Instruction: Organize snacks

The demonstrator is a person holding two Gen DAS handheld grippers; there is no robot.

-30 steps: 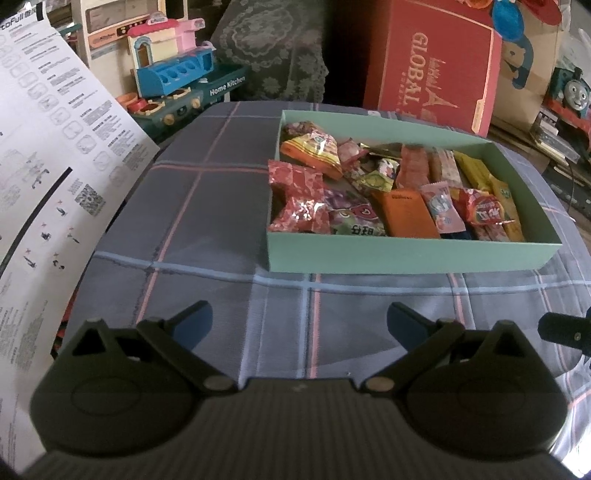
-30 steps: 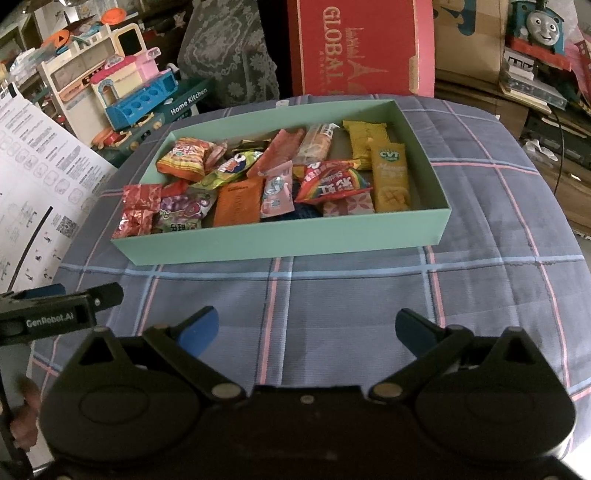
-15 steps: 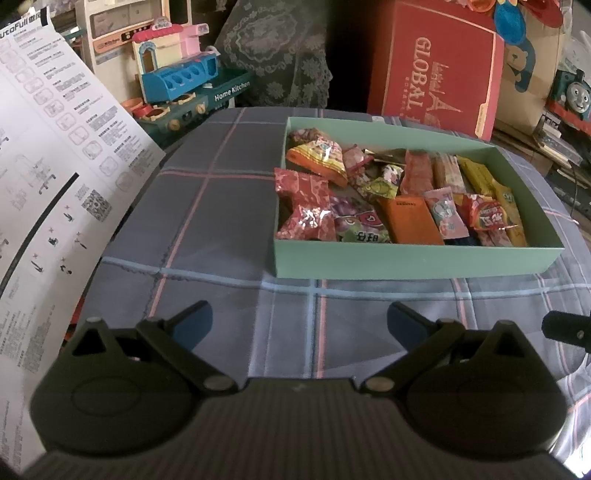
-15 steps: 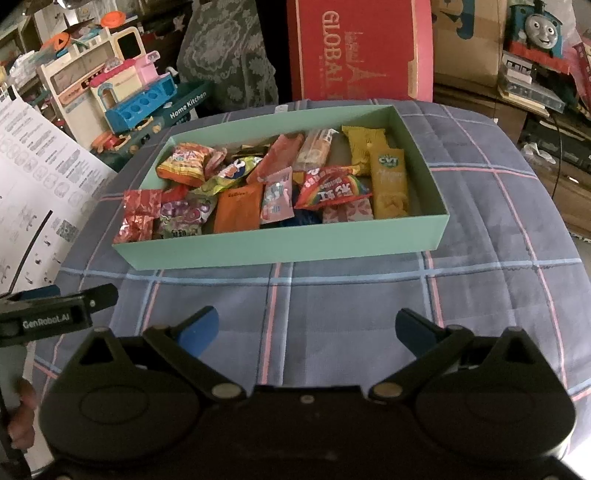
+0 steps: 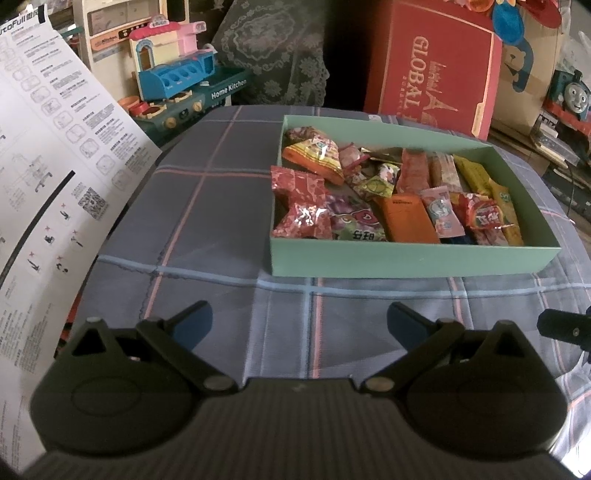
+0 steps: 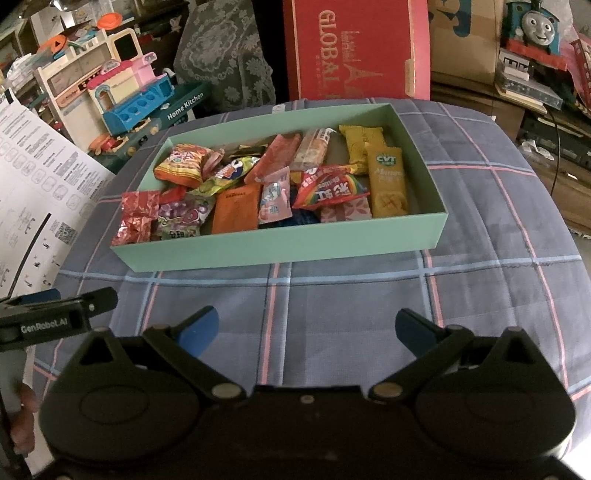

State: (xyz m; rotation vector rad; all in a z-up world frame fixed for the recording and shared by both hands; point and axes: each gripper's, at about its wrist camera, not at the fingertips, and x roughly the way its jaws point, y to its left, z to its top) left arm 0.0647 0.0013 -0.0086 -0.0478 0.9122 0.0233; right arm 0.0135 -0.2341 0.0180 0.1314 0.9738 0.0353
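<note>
A mint green box [image 5: 406, 258] [image 6: 280, 249] sits on the plaid cloth and holds several snack packets: red foil candy [image 5: 301, 206] [image 6: 136, 218], an orange packet [image 5: 406, 218] [image 6: 236, 210], a Skittles bag [image 6: 332, 186], and a yellow CVT bar [image 6: 388, 181]. My left gripper [image 5: 299, 323] hangs open over bare cloth in front of the box, nothing between its blue pads. My right gripper [image 6: 306, 332] is also open and empty, short of the box's near wall. The left gripper's side [image 6: 55, 317] shows at the right wrist view's left edge.
A printed instruction sheet [image 5: 48, 177] [image 6: 33, 177] rises at the left. Behind the table stand a toy kitchen set [image 5: 173, 85] [image 6: 133, 103], a red GLOBAL box [image 5: 432, 70] [image 6: 354, 48], a grey lace cloth [image 5: 273, 51] and a blue toy train [image 6: 535, 22]. A hand [image 6: 22, 424] shows at lower left.
Both grippers have drawn back and risen slightly, so the box sits a little farther off in each view. Both stay open and empty; the snacks have not moved.
</note>
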